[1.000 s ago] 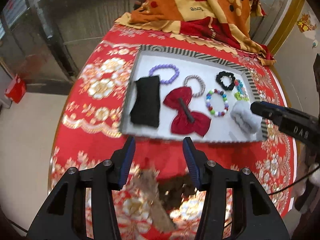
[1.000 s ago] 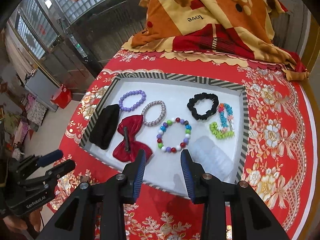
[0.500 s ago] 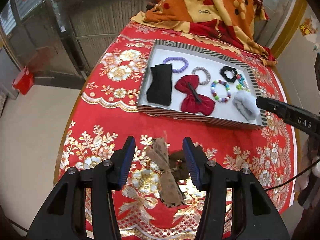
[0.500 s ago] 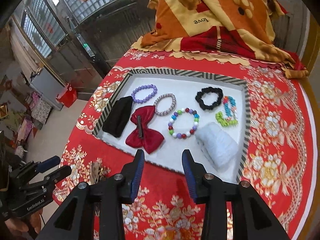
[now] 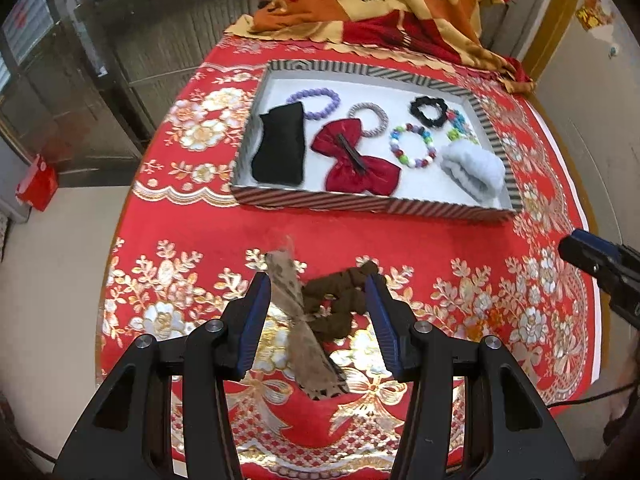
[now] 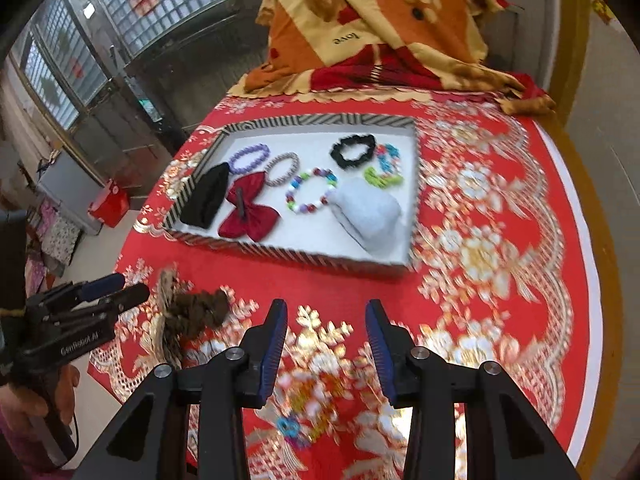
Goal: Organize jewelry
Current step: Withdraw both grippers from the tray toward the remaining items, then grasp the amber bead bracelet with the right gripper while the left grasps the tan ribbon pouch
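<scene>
Both wrist cameras look steeply down and forward from near the red tablecloth (image 5: 192, 220), the left one standing left of the right, and both share the striped tray (image 6: 288, 254).

Orange blanket (image 5: 384, 4), red floral tablecloth (image 5: 192, 224)

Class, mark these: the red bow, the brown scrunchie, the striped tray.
red bow (image 5: 356, 160), left wrist view, centre knot by the clip
brown scrunchie (image 5: 340, 300), left wrist view, ruffled loop
striped tray (image 6: 288, 254), right wrist view, near wall

Red floral tablecloth (image 5: 192, 216), striped tray (image 5: 360, 202), brown scrunchie (image 5: 336, 300), blanket (image 6: 384, 32)
</scene>
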A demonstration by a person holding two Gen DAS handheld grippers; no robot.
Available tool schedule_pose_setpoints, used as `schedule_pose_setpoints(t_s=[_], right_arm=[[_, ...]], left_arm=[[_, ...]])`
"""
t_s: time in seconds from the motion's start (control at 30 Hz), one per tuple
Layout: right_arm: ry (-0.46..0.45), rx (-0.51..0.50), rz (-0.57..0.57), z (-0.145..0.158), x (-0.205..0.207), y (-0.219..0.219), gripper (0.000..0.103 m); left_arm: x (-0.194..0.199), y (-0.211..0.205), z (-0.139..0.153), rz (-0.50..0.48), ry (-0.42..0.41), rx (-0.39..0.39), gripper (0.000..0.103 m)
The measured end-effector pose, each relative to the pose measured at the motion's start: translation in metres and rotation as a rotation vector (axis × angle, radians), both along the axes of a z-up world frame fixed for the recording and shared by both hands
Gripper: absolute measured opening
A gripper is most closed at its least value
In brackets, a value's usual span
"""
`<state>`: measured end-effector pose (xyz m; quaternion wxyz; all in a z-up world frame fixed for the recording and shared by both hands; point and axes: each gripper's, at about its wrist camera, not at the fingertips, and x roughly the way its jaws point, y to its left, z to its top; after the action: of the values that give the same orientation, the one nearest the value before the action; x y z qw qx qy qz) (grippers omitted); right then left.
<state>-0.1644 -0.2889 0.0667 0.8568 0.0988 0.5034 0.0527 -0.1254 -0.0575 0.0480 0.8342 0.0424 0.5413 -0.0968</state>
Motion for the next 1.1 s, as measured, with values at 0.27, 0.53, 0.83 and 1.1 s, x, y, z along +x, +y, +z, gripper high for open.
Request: schedule_pose_setpoints(t_s=[0.27, 0.53, 0.83, 1.1], right_arm=[[0.008, 0.013, -0.024, -0.006, -0.022, -0.005, 0.039], [0.007, 0.018, -0.019, -0.010, -0.031, -0.008, 0.039], [0.048, 0.016, -0.018, -0.024, -0.043, -0.015, 0.050], [0.084, 0.009, 0.003, -0.037, -0.049, -0.017, 0.053]], left_arm=[[-0.005, -0.010, -0.002, -0.025, -0.001, 0.008, 0.049], [-0.011, -0.011, 0.001, -0.028, -0.012, 0.023, 0.049], [-0.012, -0.005, -0.002, -0.005, 0.001, 0.023, 0.049], [-0.007, 0.019, -0.003, 0.055, 0.052, -0.048, 0.053]])
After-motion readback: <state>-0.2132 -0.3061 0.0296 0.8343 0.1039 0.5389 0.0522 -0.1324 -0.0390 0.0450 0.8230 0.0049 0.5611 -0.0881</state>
